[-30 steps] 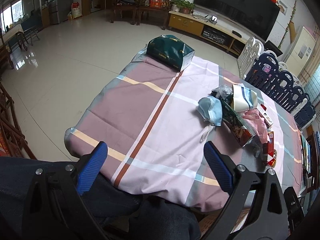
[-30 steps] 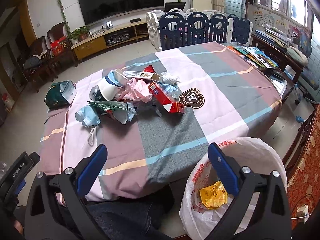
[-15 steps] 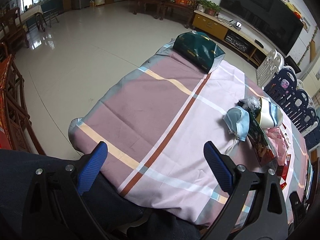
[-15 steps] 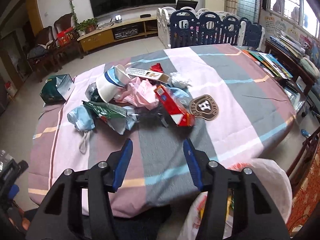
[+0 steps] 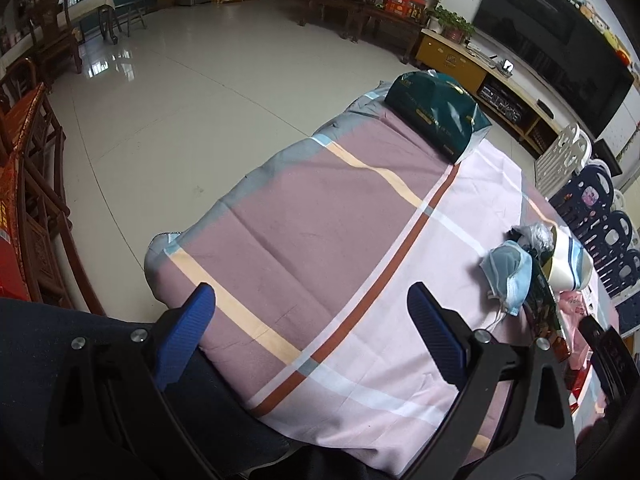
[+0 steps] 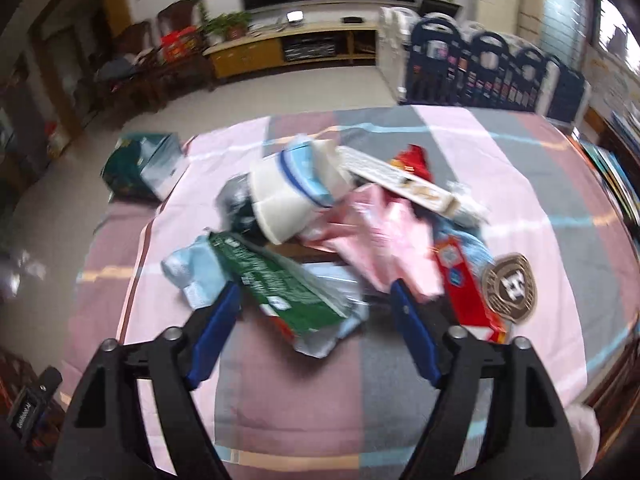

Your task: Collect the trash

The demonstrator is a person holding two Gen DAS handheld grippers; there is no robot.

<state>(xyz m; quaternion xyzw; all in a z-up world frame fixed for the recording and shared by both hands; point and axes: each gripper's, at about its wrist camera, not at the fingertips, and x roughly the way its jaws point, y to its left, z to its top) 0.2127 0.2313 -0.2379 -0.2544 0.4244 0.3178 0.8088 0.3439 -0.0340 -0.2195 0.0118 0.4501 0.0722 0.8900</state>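
Both tongs, left (image 5: pixel 310 312) and right (image 6: pixel 316 300), gape empty, the right just reopening, over a striped tablecloth (image 5: pixel 320 220) strewn with trash (image 6: pixel 320 220).

Right wrist view is smearing throughout w/ motion blur; print on the green packet (image 6: pixel 280 284), the red carton (image 6: pixel 464 280) and the long white box (image 6: pixel 400 184) is not reading. The paper cup (image 6: pixel 292 196) is covering part of the dark wrapper (image 6: pixel 240 208) behind it; contents not telling. The pink bag (image 6: pixel 384 236) is hiding whatever is lying under it. The white trash bag (image 6: pixel 582 432) is showing only as a sliver at lower right, rest cut off by frame edge. In left wrist view, the pile's right part is running out of frame; the face mask (image 5: pixel 508 276) is overlapping the items behind it.
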